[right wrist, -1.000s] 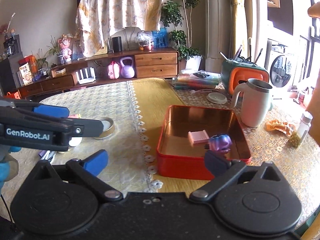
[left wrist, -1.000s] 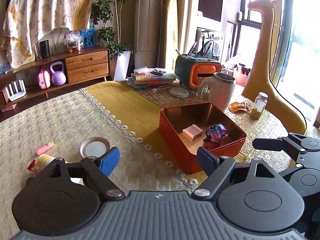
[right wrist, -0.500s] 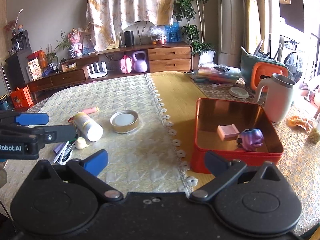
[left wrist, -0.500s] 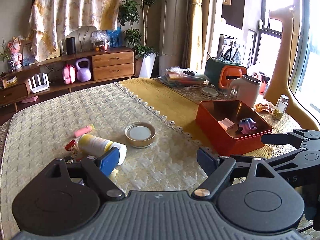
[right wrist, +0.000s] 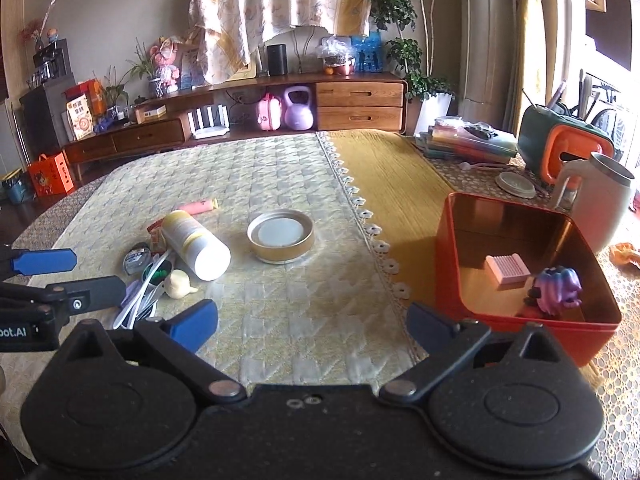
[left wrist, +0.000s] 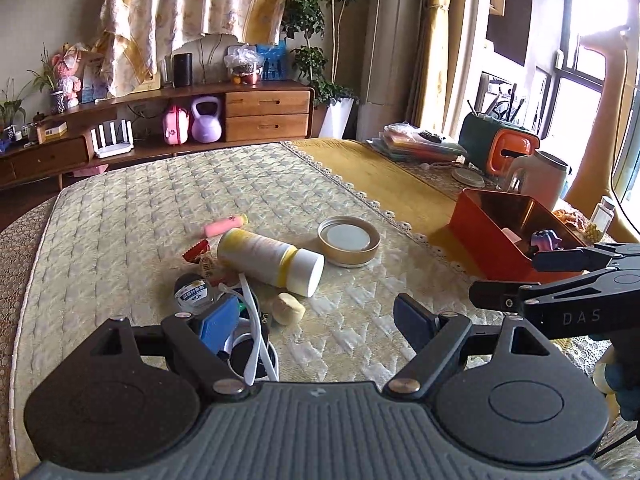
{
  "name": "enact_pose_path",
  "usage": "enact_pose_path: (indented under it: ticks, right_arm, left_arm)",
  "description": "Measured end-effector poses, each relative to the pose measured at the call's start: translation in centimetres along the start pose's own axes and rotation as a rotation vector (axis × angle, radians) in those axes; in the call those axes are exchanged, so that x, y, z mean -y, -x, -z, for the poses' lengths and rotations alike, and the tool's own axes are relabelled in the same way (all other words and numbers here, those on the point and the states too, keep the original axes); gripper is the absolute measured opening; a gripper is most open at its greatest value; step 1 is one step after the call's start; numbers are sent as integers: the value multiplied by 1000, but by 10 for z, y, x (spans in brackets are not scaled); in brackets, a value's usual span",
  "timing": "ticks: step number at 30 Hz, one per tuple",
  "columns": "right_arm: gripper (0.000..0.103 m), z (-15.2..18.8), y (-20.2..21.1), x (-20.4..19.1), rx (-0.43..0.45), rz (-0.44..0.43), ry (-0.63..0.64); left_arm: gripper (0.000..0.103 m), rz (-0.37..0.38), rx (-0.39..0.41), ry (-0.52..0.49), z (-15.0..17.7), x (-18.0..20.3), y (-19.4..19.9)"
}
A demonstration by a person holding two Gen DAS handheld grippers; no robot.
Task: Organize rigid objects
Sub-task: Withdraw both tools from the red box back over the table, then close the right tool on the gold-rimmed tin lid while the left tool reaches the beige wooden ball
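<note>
Both views swung left; glasses (left wrist: 256, 344) clearer from left wrist.

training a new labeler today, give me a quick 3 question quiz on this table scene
1. True or false: the orange tin is empty.
2. Multiple choice: the yellow-and-white bottle is (a) standing upright (b) lying on its side (c) inside the tin.
3. Fill in: the left tool is ____ with nothing between its pads.

Key:
1. False; a pink block and a purple toy sit in it.
2. b
3. open
</note>
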State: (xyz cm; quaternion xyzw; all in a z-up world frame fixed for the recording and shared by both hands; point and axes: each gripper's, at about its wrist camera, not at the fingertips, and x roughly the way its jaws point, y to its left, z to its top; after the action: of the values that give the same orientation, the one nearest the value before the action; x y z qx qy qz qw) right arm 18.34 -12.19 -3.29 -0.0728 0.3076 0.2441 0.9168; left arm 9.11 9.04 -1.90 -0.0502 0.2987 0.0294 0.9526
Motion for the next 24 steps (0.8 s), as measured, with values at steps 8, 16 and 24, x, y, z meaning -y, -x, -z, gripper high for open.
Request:
enact_pose_path:
  ticks: [8,16,24]
  right_arm:
    - [97,-8,-31,-8,-21,20,23]
    - [94,-18,-63,-13,-45,24,56]
    - [92,-25,-87,-16,-68,14,72]
  left_arm:
    - [84,-10,-23,11,6,-14,-19]
    - [74,-23,-51,31,13,-29,-38]
    - [69,-16,-59,25,13,-35,-48]
